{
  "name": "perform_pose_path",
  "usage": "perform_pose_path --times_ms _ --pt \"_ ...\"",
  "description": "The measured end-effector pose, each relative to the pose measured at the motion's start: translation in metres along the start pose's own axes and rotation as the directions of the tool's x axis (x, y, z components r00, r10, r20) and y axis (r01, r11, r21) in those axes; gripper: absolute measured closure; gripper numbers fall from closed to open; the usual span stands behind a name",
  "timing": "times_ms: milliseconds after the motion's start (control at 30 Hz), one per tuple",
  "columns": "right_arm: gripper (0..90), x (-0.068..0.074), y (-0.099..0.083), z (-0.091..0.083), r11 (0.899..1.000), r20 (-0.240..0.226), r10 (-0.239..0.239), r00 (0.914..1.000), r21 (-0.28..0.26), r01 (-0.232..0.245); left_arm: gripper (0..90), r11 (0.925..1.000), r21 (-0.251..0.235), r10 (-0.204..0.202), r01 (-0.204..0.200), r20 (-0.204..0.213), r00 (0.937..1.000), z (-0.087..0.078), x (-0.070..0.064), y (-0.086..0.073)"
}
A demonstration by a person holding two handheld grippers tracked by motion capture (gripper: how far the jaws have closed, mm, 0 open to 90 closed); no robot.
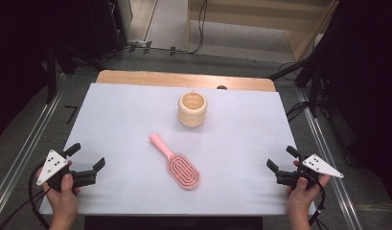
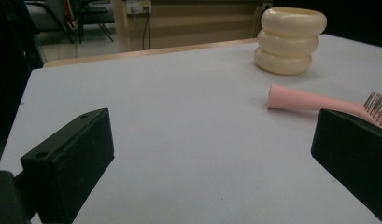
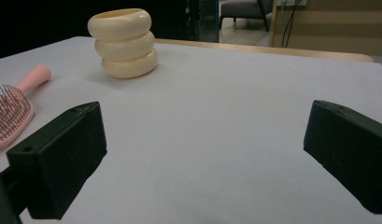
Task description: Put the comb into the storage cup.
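Observation:
A pink hairbrush (image 1: 177, 162) lies bristles up near the middle of the white table top (image 1: 126, 120), its handle pointing to the far left. Behind it stands a cream ribbed cup (image 1: 192, 109), upright. My left gripper (image 1: 87, 155) rests at the table's front left corner, open, with nothing between its jaws. At the front right my right gripper (image 1: 282, 158) is open too, and empty. The left gripper view has the hairbrush handle (image 2: 310, 101) and the cup (image 2: 290, 41) ahead to the right. The right gripper view puts the cup (image 3: 123, 43) far left and the hairbrush (image 3: 11, 112) at the left edge.
A wooden strip (image 1: 184, 79) runs along the table's far edge. Cables and dark stands (image 1: 308, 72) sit on the floor around the table. Metal rails (image 1: 26, 148) flank both sides.

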State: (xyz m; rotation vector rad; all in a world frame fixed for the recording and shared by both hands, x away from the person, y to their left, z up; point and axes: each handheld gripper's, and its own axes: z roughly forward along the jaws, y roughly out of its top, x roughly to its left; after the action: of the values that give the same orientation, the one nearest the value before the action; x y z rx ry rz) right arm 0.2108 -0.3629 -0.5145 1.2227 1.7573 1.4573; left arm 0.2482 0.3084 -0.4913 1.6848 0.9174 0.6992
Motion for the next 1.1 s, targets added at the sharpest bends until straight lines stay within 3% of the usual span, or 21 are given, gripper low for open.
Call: perform_pose_path --times_ms 67,100,233,333,433,467,567,600,733,900,967,1067,1100 --pt "0.0 0.0 0.0 0.0 1.0 0.0 0.002 1.0 0.0 -0.002 0.0 0.9998 0.013 0.012 -0.012 0.011 0.9999 0.001 -0.001 0.001" --pt "0.0 0.0 0.0 0.0 1.0 -0.003 0.0 1.0 -0.001 0.0 0.0 0.9994 0.032 0.012 -0.013 0.038 0.9992 0.002 -0.002 0.003" --pt "0.0 0.001 0.0 0.001 1.0 -0.007 -0.003 1.0 0.002 0.003 4.5 0.9995 0.026 -0.017 0.015 0.08 0.9967 0.003 -0.004 0.007" --pt "0.0 0.001 0.0 0.001 1.0 -0.003 -0.008 1.0 0.003 0.008 8.2 0.9996 0.029 -0.006 0.003 0.096 0.9954 0.003 -0.008 0.012" --pt "0.0 0.001 0.0 0.001 1.0 -0.002 0.004 1.0 -0.001 -0.004 15.8 0.9994 0.032 -0.02 0.017 0.11 0.9937 0.005 -0.013 0.018" --pt "0.0 0.0 0.0 0.001 1.0 0.0 0.003 1.0 -0.001 -0.003 16.3 0.999 0.041 -0.021 0.017 0.1 0.9948 0.006 -0.014 0.02" --pt "0.0 0.0 -0.001 0.0 1.0 -0.009 0.004 1.0 -0.005 -0.004 29.0 0.9977 0.048 -0.052 0.047 0.107 0.9929 0.008 -0.018 0.027" --pt "0.0 0.0 -0.001 0.0 1.0 -0.01 0.005 0.9999 -0.004 -0.005 35.8 0.9974 0.055 -0.054 0.047 0.126 0.9905 0.009 -0.02 0.03" --pt "0.0 0.0 -0.001 0.0 1.0 -0.011 0.002 0.9999 -0.003 -0.002 57.5 0.9954 0.094 -0.034 0.02 0.155 0.9873 0.018 -0.025 0.037" --pt "0.0 0.001 -0.001 0.0 1.0 -0.012 0.002 0.9999 -0.002 -0.002 83.6 0.9822 0.183 0.005 -0.044 0.207 0.9783 0.036 -0.032 0.044" --pt "0.0 0.001 -0.001 0.0 1.0 -0.013 0.002 0.9999 0.0 -0.002 89.5 0.9803 0.192 0.006 -0.049 0.218 0.9759 0.038 -0.032 0.045" --pt "0.0 0.001 -0.001 0.001 1.0 -0.014 0.0 0.9999 0.001 0.0 90.0 0.9734 0.222 -0.004 -0.056 0.261 0.9653 0.051 -0.035 0.051" --pt "0.0 0.001 -0.001 0.001 1.0 -0.016 -0.004 0.9999 0.0 0.004 90.0 0.9716 0.23 -0.006 -0.057 0.263 0.9648 0.054 -0.036 0.052"
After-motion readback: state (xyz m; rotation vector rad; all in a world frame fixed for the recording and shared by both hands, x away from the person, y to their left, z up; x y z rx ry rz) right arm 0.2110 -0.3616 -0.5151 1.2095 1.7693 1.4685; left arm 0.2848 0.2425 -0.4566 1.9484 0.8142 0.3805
